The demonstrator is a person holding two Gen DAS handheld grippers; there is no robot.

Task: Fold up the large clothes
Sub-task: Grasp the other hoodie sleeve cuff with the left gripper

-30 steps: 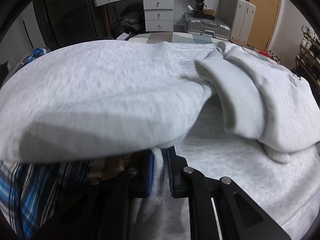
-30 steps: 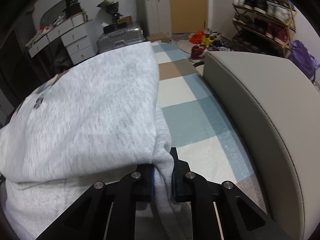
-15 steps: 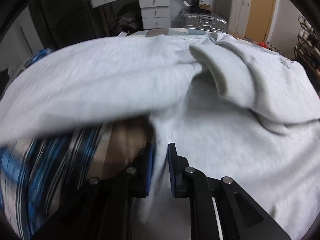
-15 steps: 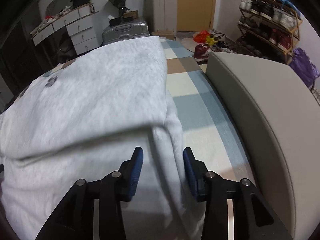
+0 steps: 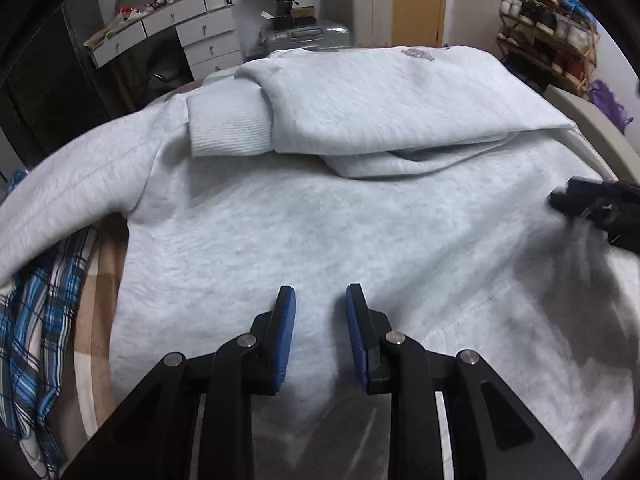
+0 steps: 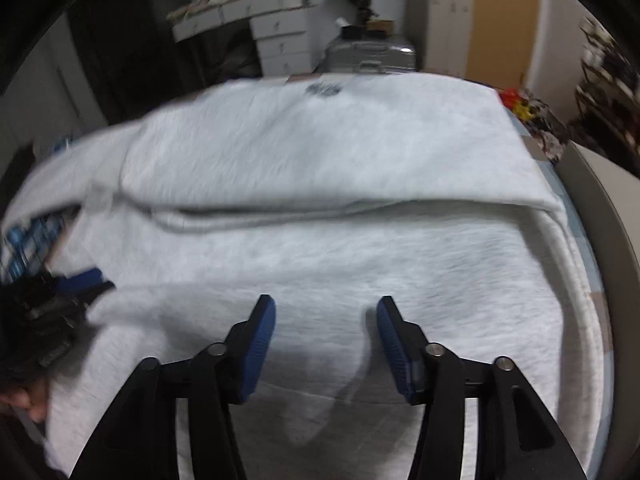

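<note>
A second ago the hem of the pale grey fleece sweatshirt (image 5: 320,216) was pinched in both pairs of tongs; it has since been let go, and the jaws of both have just been opening, so that the left tongs (image 5: 320,300) are now seen slightly apart and the right tongs (image 6: 326,310) wider apart, with only flat fabric lying beneath the gaps and nothing pressed by the blue pads. The sweatshirt is spread across the bed, its far half folded over toward the near half, a ribbed cuff (image 5: 228,128) laid on top at the left and a small dark chest print (image 5: 418,54) shown near the far edge. The right wrist view is blurred, so the fold line there can only roughly be made out. A blue plaid cloth (image 5: 36,320) is seen beside the sweatshirt at the left, on the checked beige bedcover (image 5: 96,320). Beyond the bed, a white chest of drawers (image 5: 208,40), a silver hard-shell suitcase (image 5: 308,36) and a shoe rack (image 5: 548,28) are visible.
</note>
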